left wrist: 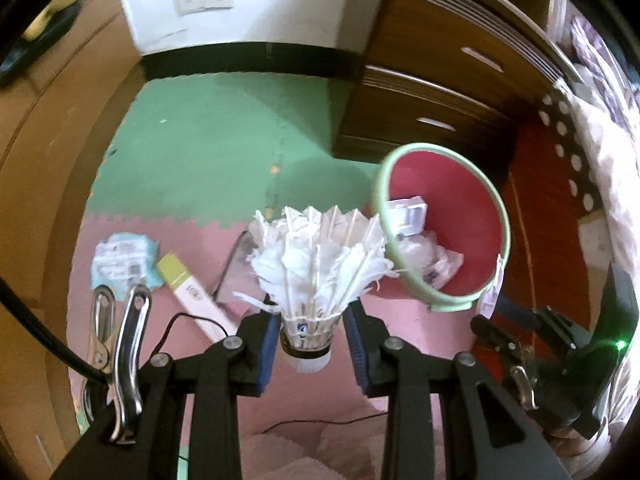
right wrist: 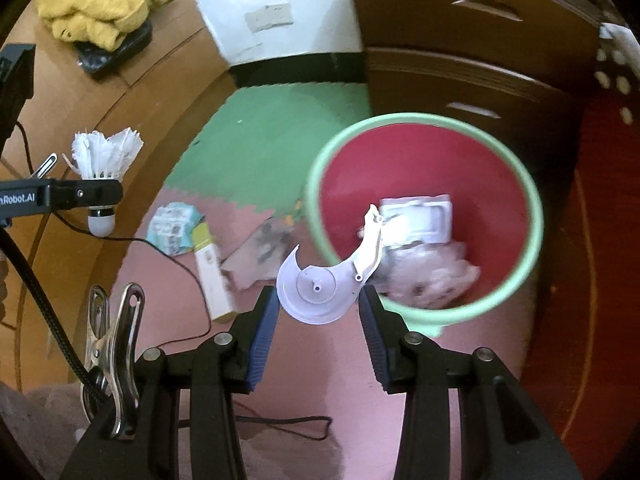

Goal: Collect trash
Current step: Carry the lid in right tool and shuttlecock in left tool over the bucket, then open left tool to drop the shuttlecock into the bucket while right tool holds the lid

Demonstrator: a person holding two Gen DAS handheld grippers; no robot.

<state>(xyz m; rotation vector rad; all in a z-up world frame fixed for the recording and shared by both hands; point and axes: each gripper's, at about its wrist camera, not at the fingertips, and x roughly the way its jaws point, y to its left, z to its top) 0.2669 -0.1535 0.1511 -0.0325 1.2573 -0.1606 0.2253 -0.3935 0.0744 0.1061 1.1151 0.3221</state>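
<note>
Gripping a worn white shuttlecock [left wrist: 316,280] by its base, my left gripper [left wrist: 310,340] holds it above the pink floor mat [left wrist: 400,320], jaws clamped on it. My right gripper [right wrist: 318,312] pinches a white plastic disc piece [right wrist: 320,290] just beside the red bin [right wrist: 424,160], where wrappers lie. A yellow-tipped box [right wrist: 212,276] and a blue packet [right wrist: 174,228] lie on the mat.

shuttlecock: worn white feather shuttlecock [left wrist: 316,280], upright, clamped at its cork base
plastic piece: flat white curved plastic piece [right wrist: 320,292], held above the floor
bin: red bin with pale-green rim [right wrist: 532,200], holding white wrappers
</note>
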